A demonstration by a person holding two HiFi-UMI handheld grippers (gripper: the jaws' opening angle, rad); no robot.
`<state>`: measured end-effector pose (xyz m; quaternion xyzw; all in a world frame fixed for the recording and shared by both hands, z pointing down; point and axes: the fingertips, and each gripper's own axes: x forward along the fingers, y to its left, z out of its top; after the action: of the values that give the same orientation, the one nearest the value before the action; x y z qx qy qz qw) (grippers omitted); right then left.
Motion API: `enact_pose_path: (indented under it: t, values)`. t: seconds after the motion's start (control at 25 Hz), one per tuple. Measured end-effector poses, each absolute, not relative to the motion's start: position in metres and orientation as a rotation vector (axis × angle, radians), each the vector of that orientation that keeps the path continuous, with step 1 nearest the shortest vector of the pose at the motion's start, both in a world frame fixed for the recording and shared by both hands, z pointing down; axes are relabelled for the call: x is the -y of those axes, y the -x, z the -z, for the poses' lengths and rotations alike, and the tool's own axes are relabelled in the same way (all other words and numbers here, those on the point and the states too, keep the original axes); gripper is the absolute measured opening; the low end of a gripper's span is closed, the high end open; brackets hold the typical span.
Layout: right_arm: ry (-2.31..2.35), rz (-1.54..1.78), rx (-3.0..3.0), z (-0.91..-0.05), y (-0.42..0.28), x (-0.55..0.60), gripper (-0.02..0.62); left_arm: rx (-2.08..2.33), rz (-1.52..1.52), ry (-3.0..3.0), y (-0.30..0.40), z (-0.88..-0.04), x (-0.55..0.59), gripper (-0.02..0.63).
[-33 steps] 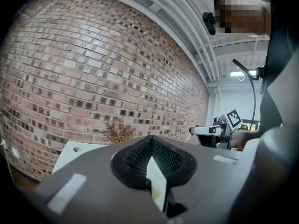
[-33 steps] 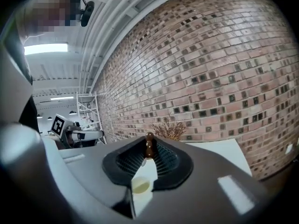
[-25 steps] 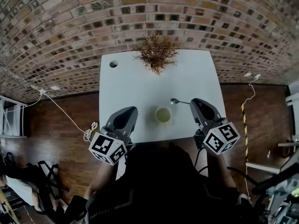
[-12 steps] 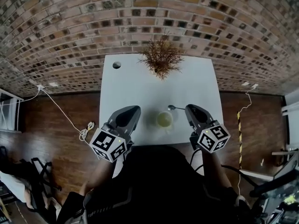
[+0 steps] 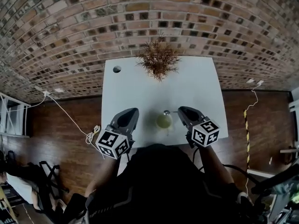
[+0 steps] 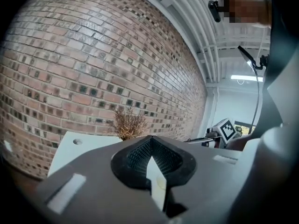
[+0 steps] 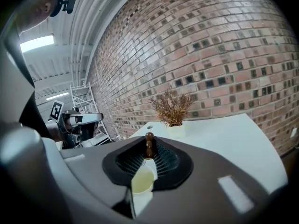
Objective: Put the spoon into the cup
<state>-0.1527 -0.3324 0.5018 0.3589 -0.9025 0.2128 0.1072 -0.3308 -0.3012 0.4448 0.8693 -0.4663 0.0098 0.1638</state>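
A pale yellow-green cup (image 5: 164, 121) stands near the front edge of the white table (image 5: 196, 87). My right gripper (image 5: 180, 112) is just right of the cup and shut on the handle of a metal spoon (image 5: 167, 112). The spoon's bowl hangs by the cup's far rim. In the right gripper view the spoon's brown handle end (image 7: 149, 145) sticks up between the pads, with the cup (image 7: 141, 180) showing below. My left gripper (image 5: 132, 112) hovers left of the cup, jaws shut and holding nothing. Its own view shows a sliver of the cup (image 6: 161, 183) behind the jaws.
A dried brown plant in a small white pot (image 5: 159, 60) stands at the table's far middle. A round hole (image 5: 117, 69) lies in the far left corner. A brick wall runs behind the table. Cables (image 5: 70, 115) trail on the wooden floor at the left.
My right gripper has come down and to the left with the spoon, bringing its bowl from right of the cup to the cup's far rim. The left gripper has sunk slightly.
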Motion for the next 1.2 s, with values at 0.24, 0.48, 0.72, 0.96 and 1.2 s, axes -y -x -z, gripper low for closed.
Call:
enact_pose_path:
  t: [0.24, 0.48, 0.72, 0.96, 1.2]
  values:
    - [-1.018, -0.698, 2.608, -0.532, 0.151, 0.334, 0.041, 1.316, -0.107, -2.398, 0.324, -0.480, 0.301, -0.006]
    - [-0.944, -0.701, 2.579, -0.553, 0.168, 0.336, 0.041, 1.280, -0.188, -2.363, 0.316, -0.512, 0.303, -0.006]
    - [-0.915, -0.739, 2.520, -0.579, 0.177, 0.333, 0.041, 1.252, -0.184, -2.378, 0.312, -0.520, 0.301, -0.006]
    - [-0.922, -0.769, 2.471, -0.594, 0.180, 0.333, 0.041, 1.287, -0.271, -2.346, 0.312, -0.553, 0.302, -0.006]
    - [-0.898, -0.761, 2.426, -0.611, 0.181, 0.333, 0.041, 1.268, -0.328, -2.287, 0.311, -0.581, 0.298, -0.006]
